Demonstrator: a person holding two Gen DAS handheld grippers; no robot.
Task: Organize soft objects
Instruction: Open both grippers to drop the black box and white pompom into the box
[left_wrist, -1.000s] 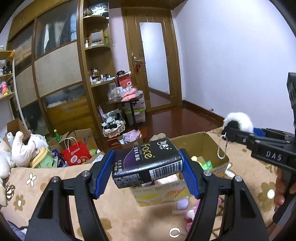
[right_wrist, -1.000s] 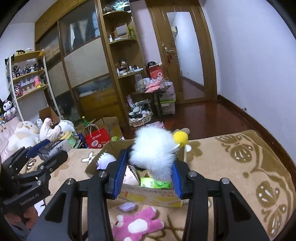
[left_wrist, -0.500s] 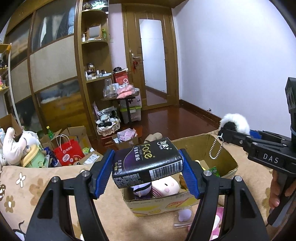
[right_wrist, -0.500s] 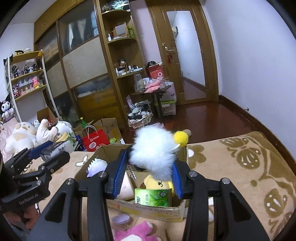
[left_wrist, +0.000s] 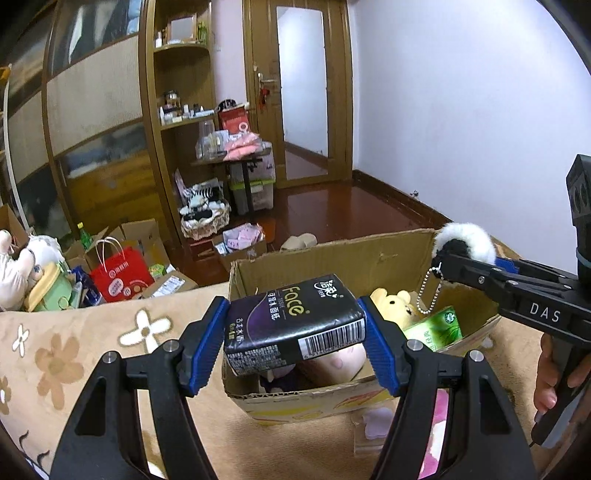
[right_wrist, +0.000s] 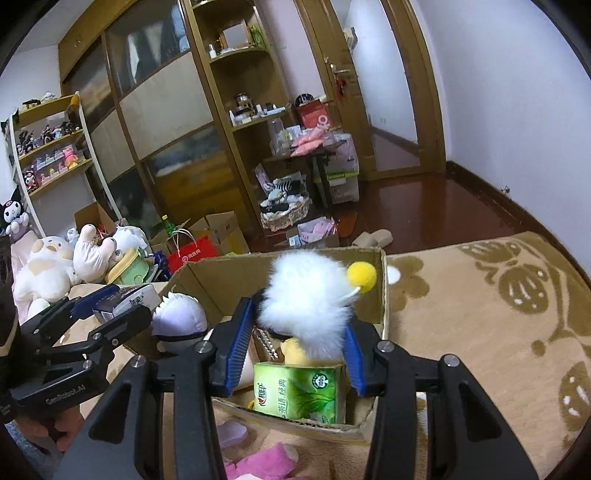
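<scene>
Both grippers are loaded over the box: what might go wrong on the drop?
The black tissue pack sits near the cardboard box's front edge, so releasing now may tip it outside. The white fluffy keychain has a ball chain that could snag on the right gripper. The box already looks crowded.

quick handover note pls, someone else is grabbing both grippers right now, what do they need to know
Left gripper: shut on the black tissue pack, held over the near left part of the cardboard box.
Right gripper: shut on the white fluffy keychain, held over the box; its bead chain dangles inside.
Already in the box: green tissue pack, yellow plush, a white and purple plush, a pink plush.
Left to do: release both held items into the box, then collect the pink plush toy lying on the blanket in front of the box.
</scene>
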